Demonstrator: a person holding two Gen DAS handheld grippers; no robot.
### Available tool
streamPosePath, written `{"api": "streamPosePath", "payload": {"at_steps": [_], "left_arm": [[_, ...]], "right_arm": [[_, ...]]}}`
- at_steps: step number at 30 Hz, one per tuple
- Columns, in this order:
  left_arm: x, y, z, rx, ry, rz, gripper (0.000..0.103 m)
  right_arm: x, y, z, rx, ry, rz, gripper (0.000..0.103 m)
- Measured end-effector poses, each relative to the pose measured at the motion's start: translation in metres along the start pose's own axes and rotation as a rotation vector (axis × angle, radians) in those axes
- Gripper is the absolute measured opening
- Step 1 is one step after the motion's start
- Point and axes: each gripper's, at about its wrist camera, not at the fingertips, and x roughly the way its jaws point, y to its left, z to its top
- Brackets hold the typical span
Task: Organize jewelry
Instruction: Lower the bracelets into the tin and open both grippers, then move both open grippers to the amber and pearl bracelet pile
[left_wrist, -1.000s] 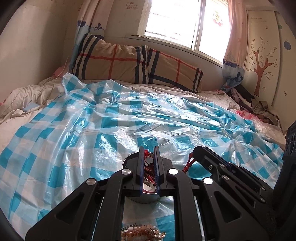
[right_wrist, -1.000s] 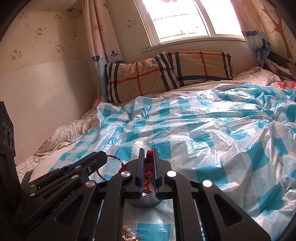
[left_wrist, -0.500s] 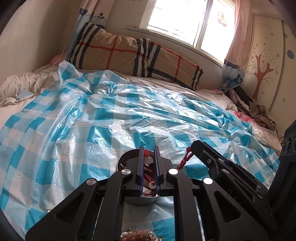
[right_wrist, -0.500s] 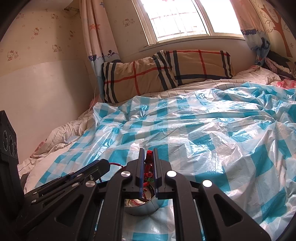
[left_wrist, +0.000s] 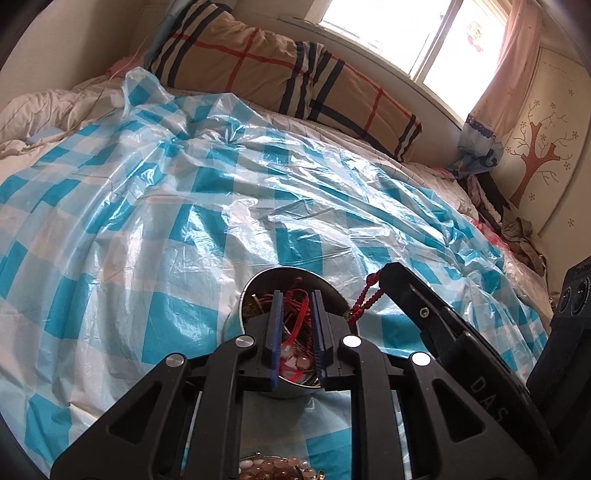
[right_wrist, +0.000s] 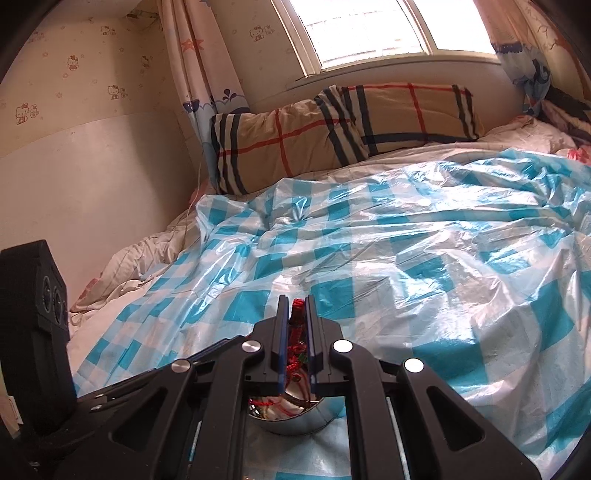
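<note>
Jewelry goes in steel bowl on checked sheet. Left gripper opening above it, red cord loose between jaws. Right gripper nearly closed, seemingly pinching red bracelet. Lower over bowl before release

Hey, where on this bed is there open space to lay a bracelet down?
The checked plastic sheet lies bare between the metal bowl and the plaid pillows, and out to the left. It is crowded at the bowl, full of red cords, and beside it, where the right gripper holds a red beaded strand.
</note>
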Motion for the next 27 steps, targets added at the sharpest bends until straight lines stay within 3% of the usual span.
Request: {"api": "streamPosePath", "payload": {"at_steps": [1,3,4,17,27], "left_arm": [[0.0,0.004,0.0,-0.013,0.0,0.014,0.02],[-0.004,0.013,0.002,-0.044,-0.019,0.027,0.031],[-0.006,0.015,0.002,-0.053,-0.031,0.032,0.037],[-0.022,0.034,0.007,-0.098,-0.072,0.094,0.047],[-0.053,0.062,-0.007,-0.135,0.001,0.135,0.05]], "right_arm": [[0.004,-0.003,-0.001,0.026,0.022,0.023,0.016],[0.006,-0.008,-0.002,0.064,0.027,0.034,0.036],[0.005,-0.008,-0.002,0.066,0.02,0.035,0.039],[-0.007,-0.024,0.002,0.104,-0.009,-0.059,0.039],[-0.038,-0.043,-0.008,0.149,0.017,-0.13,0.04]]}}
